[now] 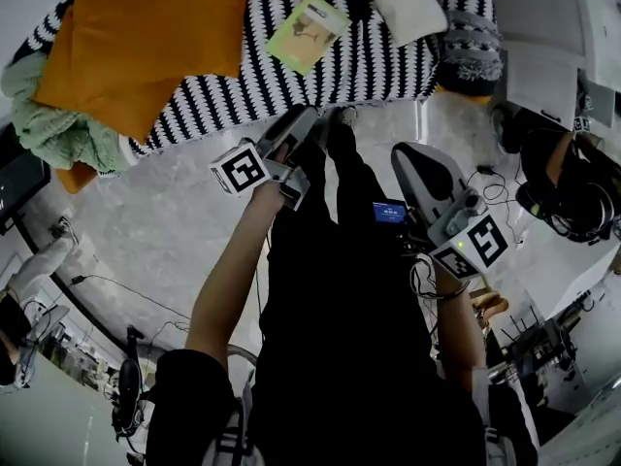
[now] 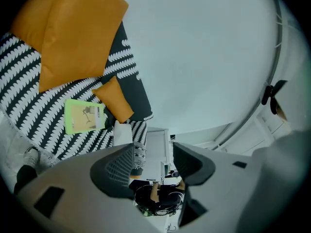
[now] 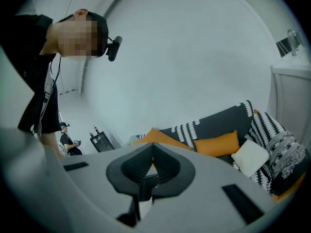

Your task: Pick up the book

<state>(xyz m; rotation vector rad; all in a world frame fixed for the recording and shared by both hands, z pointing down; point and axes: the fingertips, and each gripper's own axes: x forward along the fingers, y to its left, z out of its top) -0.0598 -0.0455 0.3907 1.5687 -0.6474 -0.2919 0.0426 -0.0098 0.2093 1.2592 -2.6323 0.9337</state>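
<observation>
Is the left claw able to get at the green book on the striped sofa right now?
Probably yes: the book lies uncovered on the striped cover, orange cushions beside, not over it. The left claw is open and empty; nothing stands between.

- The person wore a black short-sleeved top (image 1: 189,391) and black trousers (image 1: 330,260).
- The left gripper (image 1: 303,122) was grey, with 1 black-and-white marker cube (image 1: 240,171).
- The right gripper (image 1: 408,158) was grey with dark jaws, a second cube (image 1: 477,244) and thin cables (image 1: 427,278) at the wrist.

Pale green book (image 1: 309,32), black-and-white wavy-striped blanket (image 1: 369,66), orange cushion (image 1: 146,37), white pillow (image 1: 408,6), mint-green throw (image 1: 53,124)
</observation>
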